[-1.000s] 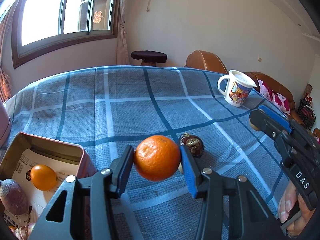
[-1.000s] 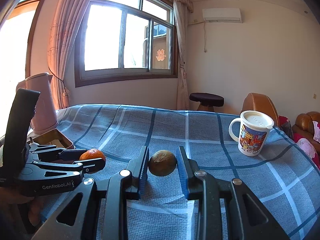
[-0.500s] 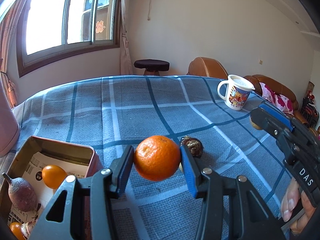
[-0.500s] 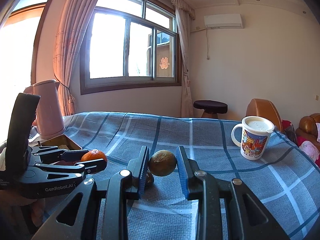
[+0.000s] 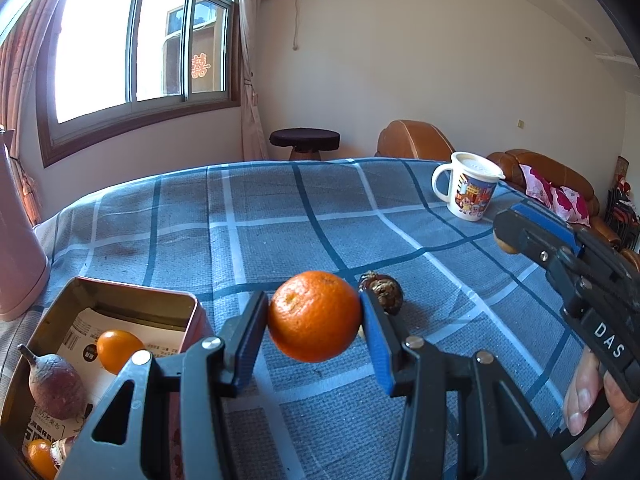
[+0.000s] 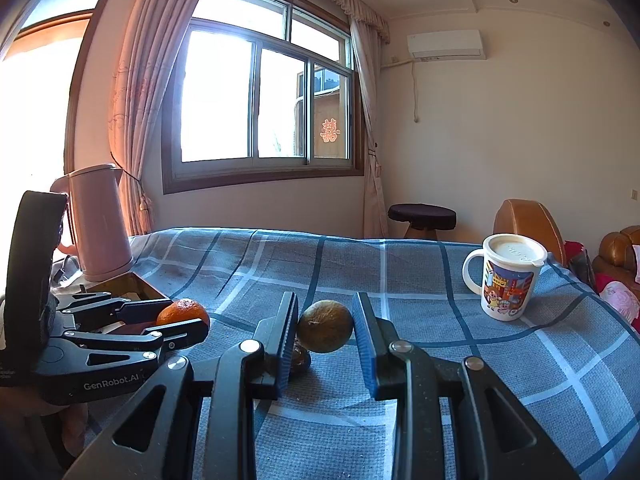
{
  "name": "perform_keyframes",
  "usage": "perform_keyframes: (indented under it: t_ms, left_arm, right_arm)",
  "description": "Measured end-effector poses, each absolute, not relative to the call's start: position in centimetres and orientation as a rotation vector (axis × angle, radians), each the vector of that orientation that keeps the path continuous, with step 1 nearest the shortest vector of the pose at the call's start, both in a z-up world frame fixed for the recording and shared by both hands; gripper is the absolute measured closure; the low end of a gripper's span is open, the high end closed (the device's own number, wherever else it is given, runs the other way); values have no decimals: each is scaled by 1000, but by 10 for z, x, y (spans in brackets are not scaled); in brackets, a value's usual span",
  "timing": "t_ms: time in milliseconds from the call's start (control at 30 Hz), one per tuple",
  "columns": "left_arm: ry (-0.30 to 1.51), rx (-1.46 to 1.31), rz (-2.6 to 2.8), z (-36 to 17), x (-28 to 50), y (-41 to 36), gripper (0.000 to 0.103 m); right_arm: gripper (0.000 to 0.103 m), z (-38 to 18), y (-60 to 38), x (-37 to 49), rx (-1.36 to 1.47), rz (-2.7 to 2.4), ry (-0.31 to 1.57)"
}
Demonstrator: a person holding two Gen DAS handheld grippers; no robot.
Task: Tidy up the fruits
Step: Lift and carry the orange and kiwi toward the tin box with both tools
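Observation:
My left gripper [image 5: 314,322] is shut on an orange mandarin [image 5: 315,316], held above the blue checked cloth. The mandarin [image 6: 183,312] and left gripper [image 6: 176,320] also show at the left of the right wrist view. My right gripper [image 6: 325,332] is shut on a small brown-green round fruit [image 6: 325,326], lifted off the cloth. A dark wrinkled fruit [image 5: 382,291] lies on the cloth just behind the mandarin; in the right wrist view this dark fruit [image 6: 300,358] sits under my fingers. The metal tin [image 5: 120,304] at lower left holds a small orange fruit [image 5: 118,350], a purplish fruit [image 5: 56,386] and more.
A white cartoon mug [image 6: 508,278] with a lid stands at the table's right side. A pink kettle [image 6: 98,222] stands at the left, behind the tin. Brown chairs [image 5: 414,140], a dark stool [image 5: 305,139] and a sofa [image 5: 552,176] lie beyond the table's far edge.
Both wrist views tilted upward a little, showing more wall and window. The tin's contents came further into the left wrist view. Both grips stayed the same.

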State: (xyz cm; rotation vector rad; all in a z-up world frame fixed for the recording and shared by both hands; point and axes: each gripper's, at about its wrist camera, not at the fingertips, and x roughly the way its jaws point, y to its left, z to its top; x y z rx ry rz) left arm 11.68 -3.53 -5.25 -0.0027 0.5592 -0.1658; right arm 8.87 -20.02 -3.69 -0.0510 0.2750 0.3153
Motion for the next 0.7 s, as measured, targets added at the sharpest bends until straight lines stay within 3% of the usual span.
perform_keyframes:
  t_ms: [700]
  left_arm:
    - [461, 25, -155, -42, 85, -37, 54]
  right_arm:
    - [73, -37, -199, 79, -53, 335, 265]
